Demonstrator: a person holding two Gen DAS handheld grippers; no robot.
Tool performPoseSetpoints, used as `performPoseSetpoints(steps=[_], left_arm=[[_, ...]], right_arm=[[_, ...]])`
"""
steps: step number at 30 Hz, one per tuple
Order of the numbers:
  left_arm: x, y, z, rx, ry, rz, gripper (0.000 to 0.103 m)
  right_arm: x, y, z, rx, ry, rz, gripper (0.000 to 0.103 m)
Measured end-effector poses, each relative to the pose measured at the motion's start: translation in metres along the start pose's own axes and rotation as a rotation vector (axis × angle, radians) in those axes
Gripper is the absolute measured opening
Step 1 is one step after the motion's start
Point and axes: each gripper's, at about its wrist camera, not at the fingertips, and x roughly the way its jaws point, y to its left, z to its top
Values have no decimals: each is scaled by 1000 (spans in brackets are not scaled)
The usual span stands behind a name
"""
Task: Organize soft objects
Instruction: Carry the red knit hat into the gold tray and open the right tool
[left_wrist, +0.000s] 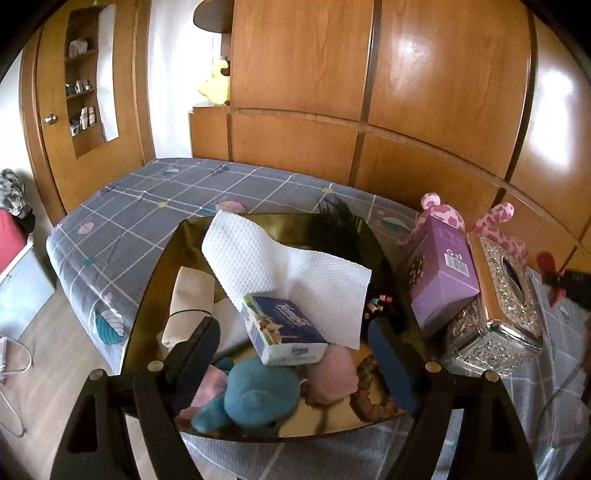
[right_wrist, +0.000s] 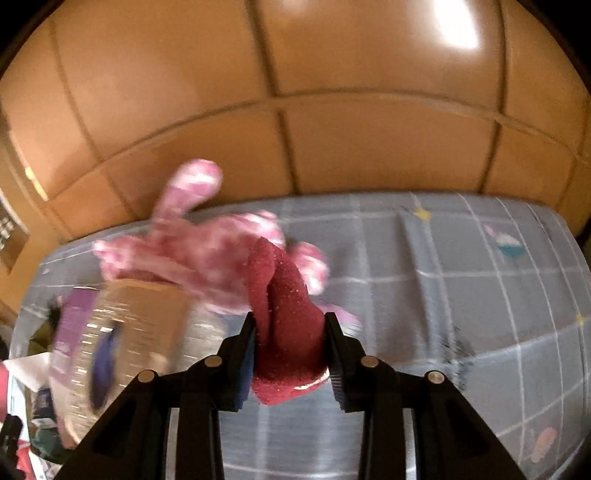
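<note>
Glossy wooden wardrobe panels (left_wrist: 406, 92) fill the background, and below them lies a bed under a grey checked cover (left_wrist: 147, 206) printed with small pastel shells and stars. On that cover sits a shiny gold tray (left_wrist: 155, 295), piled with soft things. Largest among them is a white embossed paper towel (left_wrist: 280, 266) draped over the heap; a blue-and-white tissue pack (left_wrist: 284, 328) leans against its front. To the left stands a beige rolled bandage (left_wrist: 188, 306). At the tray's near edge lie a teal plush (left_wrist: 255, 395), a pink fluffy piece (left_wrist: 336, 373) beside it and a brown braided ring (left_wrist: 373, 395) to the right. Just right of the tray, on the cover, a purple box (left_wrist: 443, 273) leans on an ornate silver tissue box (left_wrist: 506, 302), with a pink spotted plush (left_wrist: 495, 229) behind them.

The left gripper (left_wrist: 291, 354) hovers over the tray's near side with its jaws spread wide and nothing between them.

The right gripper (right_wrist: 290, 350) appears in a motion-blurred wrist view, above the bed cover. Its jaws are closed partway, pressing on a dark red sock (right_wrist: 284, 321) whose folded body stands up between the pads. The pink spotted plush lies just behind the sock, the silver box to its left.
</note>
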Motion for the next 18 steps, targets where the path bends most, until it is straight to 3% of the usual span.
performPoseSetpoints(steps=[9, 18], left_arm=[[1, 9, -2, -16, 4, 2, 83], [-3, 23, -3, -44, -3, 14, 83]], right_arm=[[-13, 62, 6, -97, -36, 123, 33], [-31, 148, -20, -271, -34, 283, 33]])
